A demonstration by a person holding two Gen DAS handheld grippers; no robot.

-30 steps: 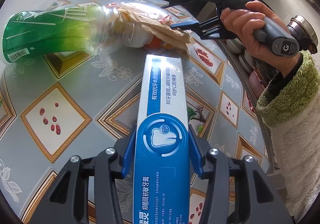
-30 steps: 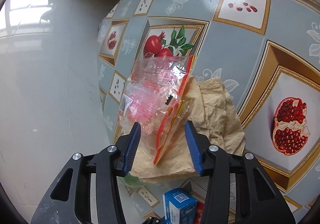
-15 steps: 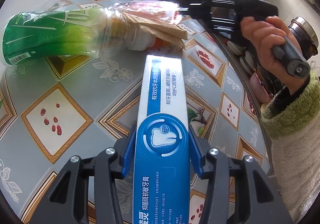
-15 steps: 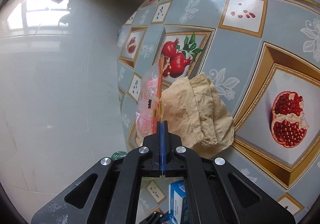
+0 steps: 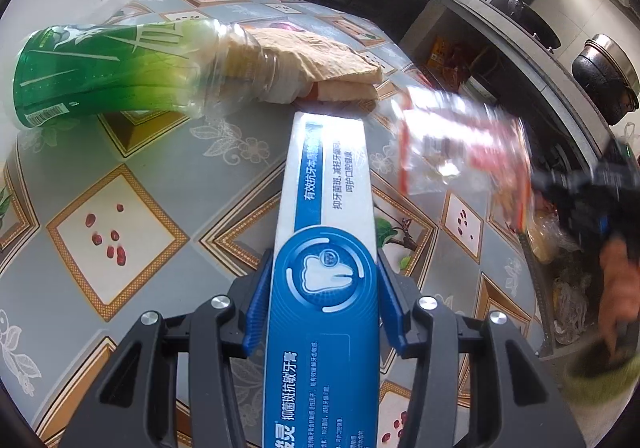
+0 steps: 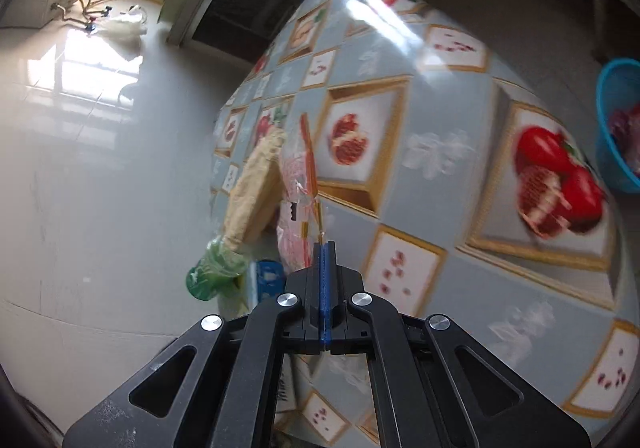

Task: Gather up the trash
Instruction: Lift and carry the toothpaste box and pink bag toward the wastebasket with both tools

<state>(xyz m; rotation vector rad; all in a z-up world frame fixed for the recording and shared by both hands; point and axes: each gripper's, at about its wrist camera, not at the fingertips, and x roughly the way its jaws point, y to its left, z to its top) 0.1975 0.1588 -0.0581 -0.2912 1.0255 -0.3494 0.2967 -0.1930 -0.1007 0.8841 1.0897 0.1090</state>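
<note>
A: Left tool (image 5: 324, 302)?
B: Blue pads clamp a long glossy blue-white toothpaste box (image 5: 326, 248), rigid cardboard, its far end over the table (image 5: 160, 288).
A: Right tool (image 6: 325, 248)?
B: Pressed together, pinching a crinkly clear wrapper (image 6: 298, 183) with red print, hanging off the table.
A: Beyond?
B: Green-tinted plastic bottle (image 5: 116, 75) lying on its side, touching folded tan paper (image 5: 320, 59) on the slick pomegranate-print cover.

A clear, red-printed plastic wrapper (image 5: 460, 151) hangs mid-air above the table beside a blue-and-white toothpaste box (image 5: 326, 268).
</note>
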